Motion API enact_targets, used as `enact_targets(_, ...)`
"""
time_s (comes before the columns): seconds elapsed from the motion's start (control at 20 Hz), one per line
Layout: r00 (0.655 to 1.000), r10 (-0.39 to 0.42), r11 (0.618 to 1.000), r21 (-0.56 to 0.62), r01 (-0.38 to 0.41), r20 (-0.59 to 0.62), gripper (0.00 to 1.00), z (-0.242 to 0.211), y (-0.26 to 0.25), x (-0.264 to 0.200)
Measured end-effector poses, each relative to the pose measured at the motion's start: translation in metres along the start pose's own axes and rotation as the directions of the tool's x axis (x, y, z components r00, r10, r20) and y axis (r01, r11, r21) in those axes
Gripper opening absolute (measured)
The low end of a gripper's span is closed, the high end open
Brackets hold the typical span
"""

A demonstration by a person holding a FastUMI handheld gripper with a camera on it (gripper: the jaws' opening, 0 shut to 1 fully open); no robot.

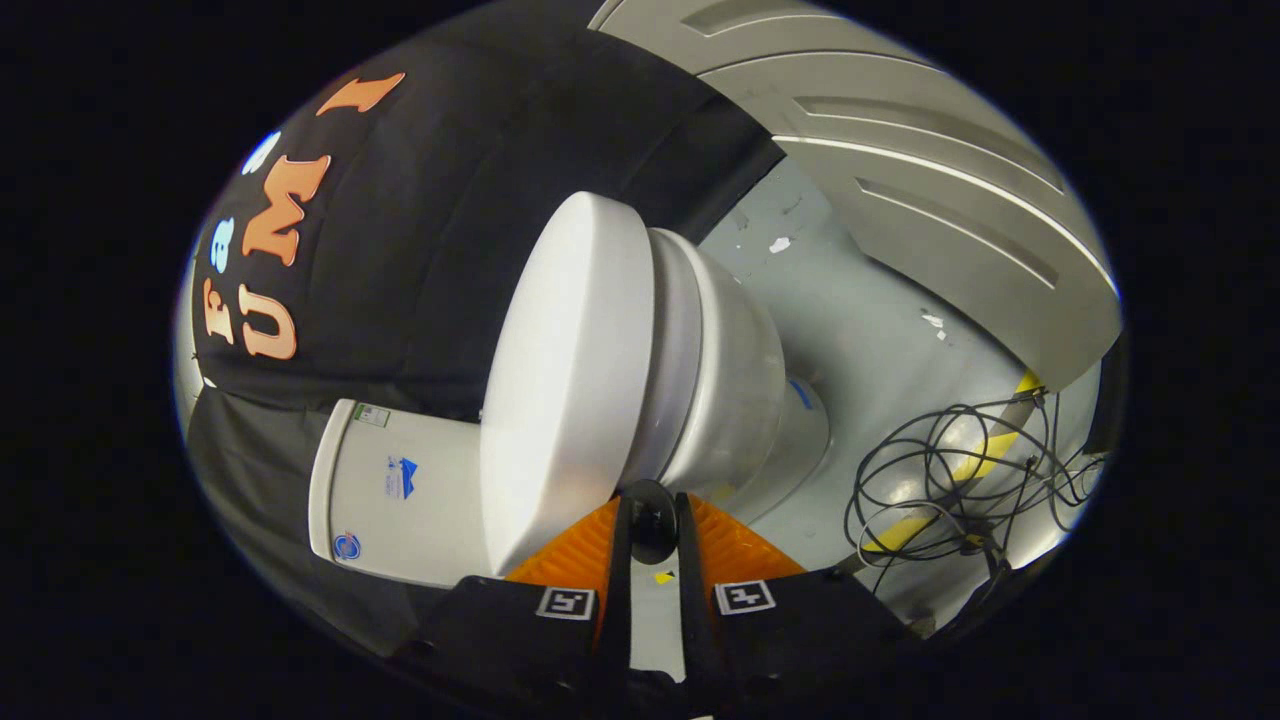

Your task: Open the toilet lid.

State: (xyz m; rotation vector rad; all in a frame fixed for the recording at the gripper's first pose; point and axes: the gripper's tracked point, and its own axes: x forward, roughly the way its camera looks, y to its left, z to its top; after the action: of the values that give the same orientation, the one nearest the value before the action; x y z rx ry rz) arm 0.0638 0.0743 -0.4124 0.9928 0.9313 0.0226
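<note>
The view is rolled sideways. A white toilet stands against the black cloth wall, its tank (390, 490) nearest the wall. The white lid (570, 380) lies down over the seat (672, 360) and the bowl (735, 385). My gripper (652, 508) is shut, with its fingertips meeting and nothing held between them. The tips sit right at the lid's front rim, where it meets the seat. I cannot tell whether they touch the rim. A thin slit of grey floor shows between the fingers further back.
The grey floor (860, 340) runs beyond the bowl. A tangle of black cables (950, 480) lies on it over a yellow-and-black striped strip (1005, 420). A grey panelled door (930, 190) closes off the far side.
</note>
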Motion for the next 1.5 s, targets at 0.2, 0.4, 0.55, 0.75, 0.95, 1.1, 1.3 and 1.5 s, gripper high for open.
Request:
enact_targets(0.2, 1.000, 0.028, 0.999, 0.033, -0.028, -0.004, 0.25, 0.001, -0.002, 0.001)
enact_targets(0.4, 0.995, 0.097, 0.983, 0.156, -0.099, 0.016, 0.13, 0.009, 0.000, -0.003)
enact_targets(0.55, 0.992, 0.127, 0.974, 0.189, -0.128, 0.018, 0.09, 0.005, -0.001, -0.002)
enact_targets(0.75, 0.993, 0.114, 0.984, 0.137, -0.117, 0.029, 0.09, 0.006, 0.000, -0.002)
enact_targets(0.95, 0.994, 0.099, 0.990, 0.093, -0.102, 0.038, 0.09, 0.009, -0.002, -0.002)
enact_targets(1.1, 0.994, 0.097, 0.993, 0.066, -0.100, 0.050, 0.09, 0.011, -0.002, -0.002)
enact_targets(1.3, 0.996, 0.049, 0.998, -0.038, -0.046, 0.072, 0.09, 0.011, -0.002, 0.000)
enact_targets(1.5, 0.991, -0.004, 0.985, -0.170, 0.027, 0.130, 0.08, 0.018, 0.008, -0.001)
